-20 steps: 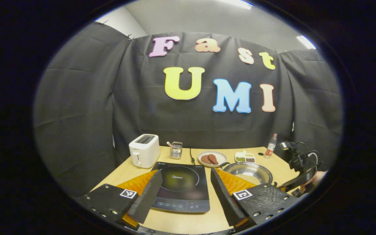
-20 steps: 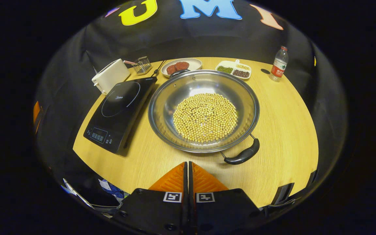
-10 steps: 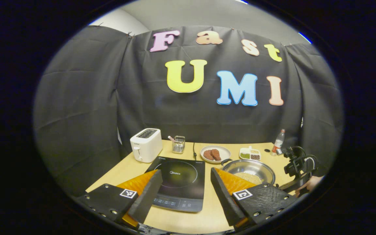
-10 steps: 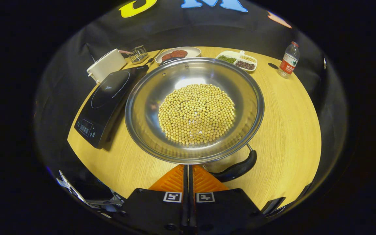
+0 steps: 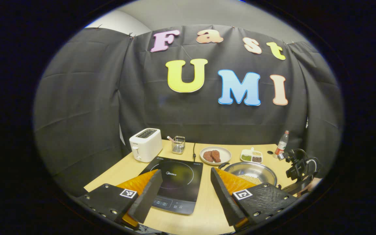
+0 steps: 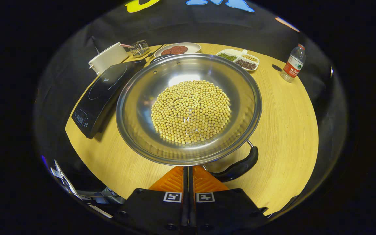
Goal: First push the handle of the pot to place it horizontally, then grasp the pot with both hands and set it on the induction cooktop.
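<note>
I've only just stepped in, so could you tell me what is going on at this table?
A person holds a gripper in each hand. The right gripper, shut with nothing between its fingers, sits low at the near rim of the steel pot of soybeans, beside its black handle, which lies at an angle. The left gripper hangs open above the table near the induction cooktop. The pot rests on the table beside the cooktop.
</note>
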A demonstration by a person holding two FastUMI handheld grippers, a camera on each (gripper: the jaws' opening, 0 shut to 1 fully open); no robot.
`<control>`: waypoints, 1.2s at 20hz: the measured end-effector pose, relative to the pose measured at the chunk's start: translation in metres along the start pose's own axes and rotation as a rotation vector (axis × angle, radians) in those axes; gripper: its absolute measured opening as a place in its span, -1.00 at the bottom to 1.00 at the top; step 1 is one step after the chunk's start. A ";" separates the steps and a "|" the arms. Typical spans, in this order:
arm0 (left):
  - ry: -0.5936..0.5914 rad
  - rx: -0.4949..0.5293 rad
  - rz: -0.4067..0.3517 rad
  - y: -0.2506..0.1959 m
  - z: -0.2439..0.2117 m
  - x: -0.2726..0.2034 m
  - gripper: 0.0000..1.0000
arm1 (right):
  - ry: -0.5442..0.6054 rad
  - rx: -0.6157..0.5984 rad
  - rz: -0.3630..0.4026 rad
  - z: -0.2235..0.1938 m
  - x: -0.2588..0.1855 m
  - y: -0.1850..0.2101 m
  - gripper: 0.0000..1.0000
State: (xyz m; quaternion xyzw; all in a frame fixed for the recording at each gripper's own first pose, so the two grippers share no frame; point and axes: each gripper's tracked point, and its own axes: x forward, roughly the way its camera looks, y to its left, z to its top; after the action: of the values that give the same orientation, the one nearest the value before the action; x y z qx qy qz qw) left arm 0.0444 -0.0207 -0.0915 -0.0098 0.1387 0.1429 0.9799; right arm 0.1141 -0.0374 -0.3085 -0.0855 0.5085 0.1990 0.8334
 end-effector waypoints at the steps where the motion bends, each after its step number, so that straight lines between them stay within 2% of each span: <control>1: 0.006 0.001 0.008 -0.001 -0.001 -0.001 0.81 | 0.001 -0.010 -0.003 0.000 -0.001 -0.006 -0.96; 3: 0.015 0.002 0.024 -0.004 -0.003 -0.001 0.81 | -0.008 -0.030 -0.013 0.004 -0.002 -0.017 -0.96; 4: 0.018 0.002 0.035 -0.004 -0.004 -0.003 0.69 | -0.009 -0.045 -0.020 0.006 -0.002 -0.024 -0.96; 5: 0.021 0.003 0.046 -0.006 -0.003 -0.004 0.69 | -0.010 -0.061 -0.027 0.007 0.000 -0.028 -0.96; 6: 0.026 0.003 0.057 -0.007 -0.003 -0.004 0.81 | -0.012 -0.073 -0.032 0.009 0.000 -0.033 -0.96; 8: 0.036 0.001 0.075 -0.011 -0.007 -0.003 0.81 | -0.001 -0.072 -0.030 0.010 0.000 -0.044 -1.00; 9: 0.041 0.003 0.087 -0.012 -0.008 -0.004 0.69 | 0.006 -0.069 -0.030 0.010 0.000 -0.048 -0.96; 10: 0.042 0.005 0.101 -0.012 -0.009 -0.003 0.69 | 0.012 -0.074 -0.032 0.010 0.000 -0.052 -0.96; 11: 0.042 0.005 0.114 -0.013 -0.010 -0.005 0.81 | 0.014 -0.084 -0.038 0.011 0.000 -0.056 -0.96; 12: 0.043 0.004 0.130 -0.012 -0.009 -0.006 0.69 | 0.016 -0.091 -0.045 0.014 0.000 -0.060 -0.96; 13: 0.045 0.002 0.144 -0.013 -0.010 -0.008 0.81 | 0.015 -0.094 -0.049 0.015 0.002 -0.062 -0.96; 14: 0.048 0.000 0.159 -0.013 -0.010 -0.010 0.81 | 0.018 -0.093 -0.050 0.016 0.003 -0.067 -0.96; 16: 0.050 -0.007 0.183 -0.016 -0.010 -0.018 0.81 | 0.021 -0.077 -0.059 0.018 0.006 -0.076 -0.96; 17: 0.054 -0.008 0.195 -0.017 -0.012 -0.023 0.69 | 0.021 -0.062 -0.063 0.019 0.007 -0.080 -0.96; 18: 0.057 -0.009 0.207 -0.018 -0.014 -0.028 0.81 | 0.019 -0.046 -0.069 0.020 0.007 -0.083 -0.96; 24: 0.084 -0.016 0.244 -0.037 -0.024 -0.054 0.81 | -0.018 0.000 -0.112 0.040 0.012 -0.110 -0.96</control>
State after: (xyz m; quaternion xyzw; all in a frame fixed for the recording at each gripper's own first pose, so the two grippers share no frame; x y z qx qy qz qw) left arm -0.0017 -0.0724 -0.1001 -0.0066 0.1785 0.2618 0.9485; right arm 0.1980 -0.1206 -0.3073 -0.1120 0.4954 0.1527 0.8478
